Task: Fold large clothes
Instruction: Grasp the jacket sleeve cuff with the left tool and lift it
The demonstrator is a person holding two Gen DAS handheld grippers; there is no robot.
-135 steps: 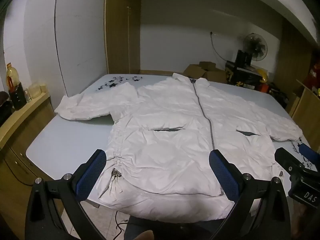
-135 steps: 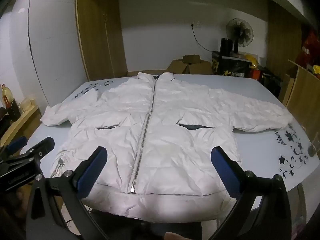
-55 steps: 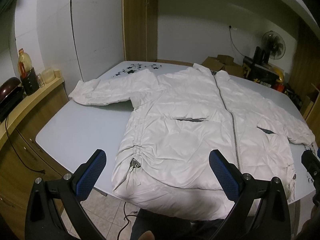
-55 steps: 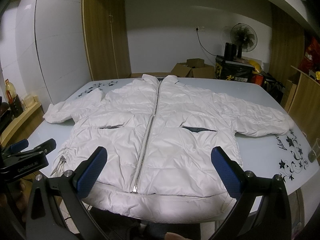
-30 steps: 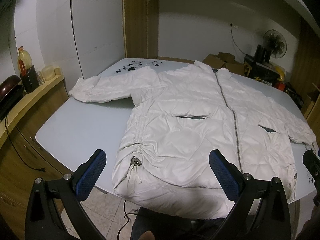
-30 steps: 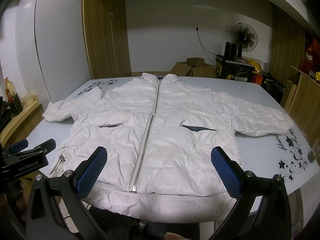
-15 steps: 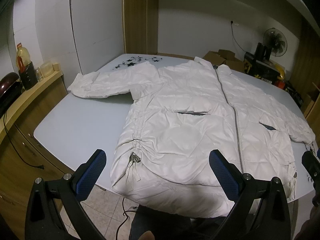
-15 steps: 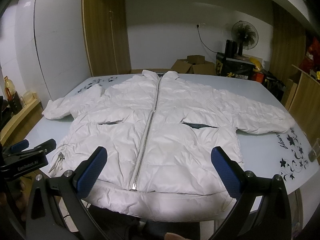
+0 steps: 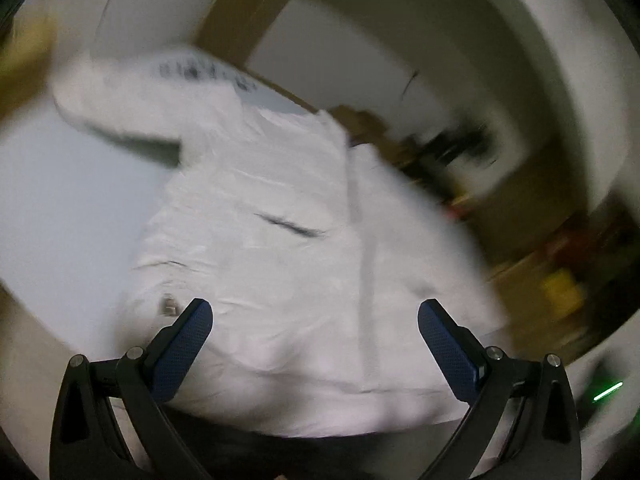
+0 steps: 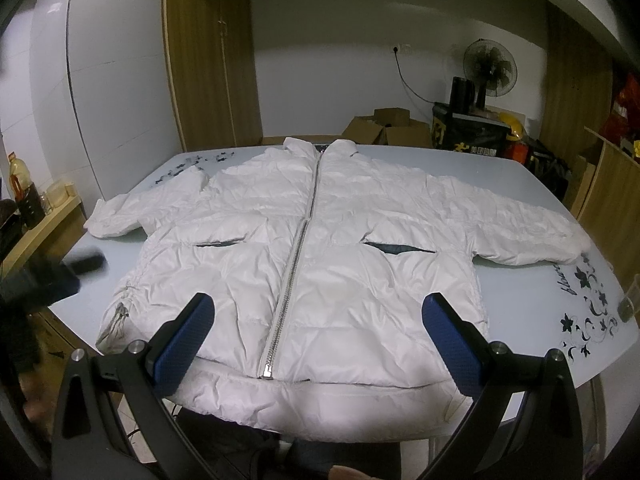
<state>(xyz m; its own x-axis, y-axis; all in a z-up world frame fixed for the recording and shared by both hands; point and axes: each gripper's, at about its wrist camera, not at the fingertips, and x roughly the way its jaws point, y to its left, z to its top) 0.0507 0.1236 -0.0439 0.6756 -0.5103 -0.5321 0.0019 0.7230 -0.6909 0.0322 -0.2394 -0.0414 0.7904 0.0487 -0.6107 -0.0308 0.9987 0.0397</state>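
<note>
A white puffer jacket (image 10: 344,264) lies flat and zipped on the pale blue table (image 10: 532,304), collar at the far side, both sleeves spread out, hem over the near edge. It also shows, blurred and tilted, in the left wrist view (image 9: 288,264). My right gripper (image 10: 316,320) is open and empty above the hem near the zipper's lower end. My left gripper (image 9: 316,320) is open and empty above the jacket's left front; it shows as a dark blur in the right wrist view (image 10: 60,272), over the table's left edge.
A wooden counter (image 10: 44,224) with bottles stands left of the table. Cardboard boxes (image 10: 384,126), a fan (image 10: 490,66) and a black box (image 10: 472,128) stand behind the far edge. A wooden cabinet (image 10: 612,184) stands at the right. A glass (image 10: 629,300) sits by the table's right edge.
My left gripper has swung fast, so its view is now blurred and tilted. My right gripper has stayed almost still. The jacket has not moved.
</note>
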